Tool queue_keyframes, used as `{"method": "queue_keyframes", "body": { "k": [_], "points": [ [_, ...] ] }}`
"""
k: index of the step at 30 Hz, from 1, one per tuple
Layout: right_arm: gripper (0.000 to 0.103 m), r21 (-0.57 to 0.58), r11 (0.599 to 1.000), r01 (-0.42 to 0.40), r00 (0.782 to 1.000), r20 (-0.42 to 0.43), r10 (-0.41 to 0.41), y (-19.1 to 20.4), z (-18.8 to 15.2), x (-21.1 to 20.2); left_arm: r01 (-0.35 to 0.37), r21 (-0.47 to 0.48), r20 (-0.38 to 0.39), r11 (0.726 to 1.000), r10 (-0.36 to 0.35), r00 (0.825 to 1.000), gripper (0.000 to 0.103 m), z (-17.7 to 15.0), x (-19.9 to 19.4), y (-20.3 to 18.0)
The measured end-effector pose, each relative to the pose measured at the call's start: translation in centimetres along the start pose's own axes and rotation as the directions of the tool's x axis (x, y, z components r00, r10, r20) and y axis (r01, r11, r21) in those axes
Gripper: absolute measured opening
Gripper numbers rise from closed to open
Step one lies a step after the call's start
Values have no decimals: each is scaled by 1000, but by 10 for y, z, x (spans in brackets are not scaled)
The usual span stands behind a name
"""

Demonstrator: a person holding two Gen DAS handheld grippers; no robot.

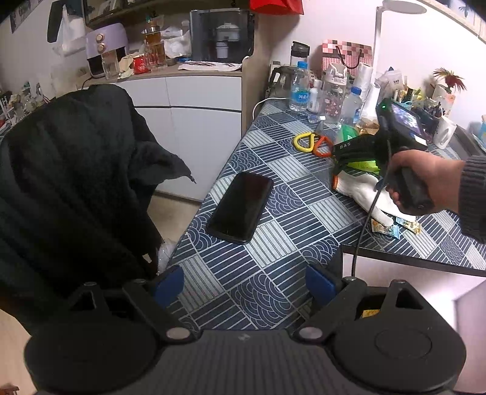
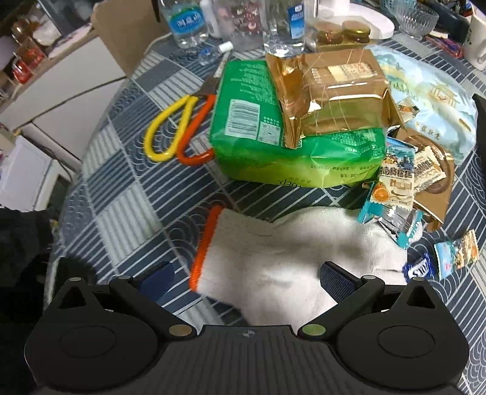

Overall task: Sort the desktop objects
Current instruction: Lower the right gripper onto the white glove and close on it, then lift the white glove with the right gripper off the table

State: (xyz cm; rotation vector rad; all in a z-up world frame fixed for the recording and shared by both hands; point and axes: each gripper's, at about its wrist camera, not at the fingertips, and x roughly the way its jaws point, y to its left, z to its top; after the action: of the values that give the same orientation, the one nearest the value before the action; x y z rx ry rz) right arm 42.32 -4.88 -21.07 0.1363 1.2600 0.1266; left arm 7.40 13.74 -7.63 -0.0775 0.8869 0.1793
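Note:
A white work glove with an orange cuff (image 2: pixel 273 258) lies on the blue patterned tablecloth (image 2: pixel 121 170). My right gripper (image 2: pixel 246 279) is open, its jaws on either side of the glove's cuff end, just above it. In the left wrist view the right gripper (image 1: pixel 343 161) hovers over the same glove (image 1: pixel 364 191). My left gripper (image 1: pixel 244 287) is open and empty above the table's near corner. A black phone (image 1: pixel 241 208) lies face up ahead of it. Scissors with yellow and orange handles (image 2: pixel 179 130) lie left of a green wipes pack (image 2: pixel 273 145).
A gold foil bag (image 2: pixel 331 94) rests on the green pack. Several small snack packets (image 2: pixel 401 194) lie right of the glove. Water bottles (image 2: pixel 188 21) and jars stand at the back. A chair draped in black cloth (image 1: pixel 76 182) stands left of the table edge.

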Motion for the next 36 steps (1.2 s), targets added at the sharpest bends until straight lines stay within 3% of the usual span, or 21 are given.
{"method": "queue_keyframes", "body": {
  "k": [7, 13, 17, 18, 20, 21, 24, 27, 36],
  "points": [
    [103, -11, 999, 52, 999, 18, -51, 4, 1, 17, 10, -6, -15, 1000, -10, 1000, 103, -2, 8, -2],
    [103, -132, 978, 159, 987, 55, -153, 23, -7, 25, 11, -6, -19, 1000, -11, 1000, 103, -2, 12, -5],
    [101, -133, 978, 161, 985, 82, -151, 23, -12, 24, 13, -3, -29, 1000, -13, 999, 103, -3, 12, -4],
    [97, -140, 977, 160, 985, 88, -149, 23, -11, 22, 12, -4, -30, 1000, -12, 999, 103, -3, 11, -4],
    [75, -152, 975, 160, 984, 100, -145, 23, -11, 17, 11, -9, -29, 1000, -11, 1000, 103, -3, 10, -2],
    [54, -154, 974, 165, 983, 106, -149, 23, -9, 13, 12, -14, -27, 1000, -12, 1000, 103, -3, 8, -1],
    [39, -147, 977, 154, 984, 112, -138, 23, -5, 3, 19, -19, -16, 1000, -19, 1000, 103, -2, 3, 1],
    [17, -165, 973, 162, 980, 138, -140, 28, -7, -10, 21, -12, 0, 1000, -21, 1000, 103, -3, -5, 0],
    [17, -143, 978, 149, 978, 168, -124, 29, -9, -43, 24, -9, 29, 1000, -24, 999, 103, -12, -28, 2]
  ]
}}
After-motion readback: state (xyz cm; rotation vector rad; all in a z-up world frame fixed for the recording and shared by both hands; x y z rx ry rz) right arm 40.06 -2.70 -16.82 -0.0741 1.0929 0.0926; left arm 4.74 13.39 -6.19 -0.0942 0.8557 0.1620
